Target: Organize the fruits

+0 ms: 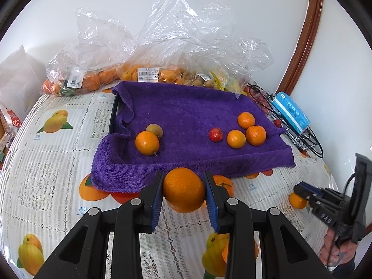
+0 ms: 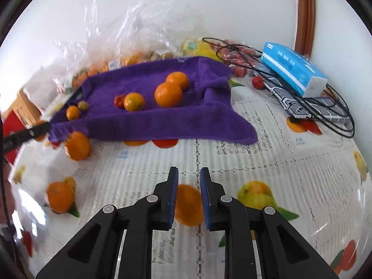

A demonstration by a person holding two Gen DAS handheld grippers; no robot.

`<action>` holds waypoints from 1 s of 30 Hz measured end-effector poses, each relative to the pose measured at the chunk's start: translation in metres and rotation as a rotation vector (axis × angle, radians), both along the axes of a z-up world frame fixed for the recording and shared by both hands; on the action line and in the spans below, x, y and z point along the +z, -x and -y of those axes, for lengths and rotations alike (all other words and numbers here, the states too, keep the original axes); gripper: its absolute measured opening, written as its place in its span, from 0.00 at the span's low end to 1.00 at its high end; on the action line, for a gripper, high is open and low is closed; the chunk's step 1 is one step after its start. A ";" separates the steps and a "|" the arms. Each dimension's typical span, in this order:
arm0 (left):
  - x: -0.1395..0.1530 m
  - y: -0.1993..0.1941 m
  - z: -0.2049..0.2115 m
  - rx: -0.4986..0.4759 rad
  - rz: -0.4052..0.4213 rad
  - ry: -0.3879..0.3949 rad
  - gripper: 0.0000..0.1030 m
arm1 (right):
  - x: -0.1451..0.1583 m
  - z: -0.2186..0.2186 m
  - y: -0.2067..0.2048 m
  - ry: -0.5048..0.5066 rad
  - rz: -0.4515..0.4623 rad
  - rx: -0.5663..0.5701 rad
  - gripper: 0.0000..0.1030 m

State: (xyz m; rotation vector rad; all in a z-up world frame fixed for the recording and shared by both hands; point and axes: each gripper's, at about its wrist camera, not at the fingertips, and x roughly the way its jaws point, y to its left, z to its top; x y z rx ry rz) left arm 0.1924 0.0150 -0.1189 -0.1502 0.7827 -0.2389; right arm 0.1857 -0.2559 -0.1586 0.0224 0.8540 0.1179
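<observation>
Left tongs (image 1: pixel 183 186) are gripping a large orange (image 1: pixel 183 189), holding it just off the near edge of the purple towel (image 1: pixel 186 111). Right tongs (image 2: pixel 188 179) are clamped on a smaller orange (image 2: pixel 188 205) low over the fruit-print worktop (image 2: pixel 267 153); blue pads (image 2: pixel 174 197) are pressing its sides. Resting on the towel: three oranges (image 1: pixel 246 120) and a red fruit (image 1: pixel 216 135) to the right, an orange (image 1: pixel 147 143) and a brown fruit (image 1: pixel 154 130) to the left. Bagged fruit (image 1: pixel 97 79) is lying along the far wall.
</observation>
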 end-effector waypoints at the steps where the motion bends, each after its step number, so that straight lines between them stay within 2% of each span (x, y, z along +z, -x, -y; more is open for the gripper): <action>1: 0.000 0.000 0.000 0.001 0.001 -0.001 0.31 | -0.002 -0.002 0.000 0.007 0.003 0.009 0.21; 7: -0.007 -0.001 -0.002 0.000 -0.015 0.009 0.31 | -0.014 -0.005 0.009 0.039 -0.020 0.017 0.32; 10: -0.009 -0.001 0.000 -0.003 -0.019 0.005 0.30 | -0.017 -0.006 0.016 0.072 -0.017 0.025 0.33; 18: -0.005 0.001 0.001 -0.003 -0.009 0.012 0.31 | -0.015 -0.004 0.018 0.049 -0.009 0.006 0.32; 24: 0.004 -0.004 0.002 0.003 0.010 0.009 0.31 | 0.011 -0.008 0.002 0.000 0.054 0.009 0.32; 30: 0.017 -0.022 0.002 0.026 0.030 -0.006 0.30 | 0.043 -0.017 -0.040 -0.051 0.115 0.021 0.32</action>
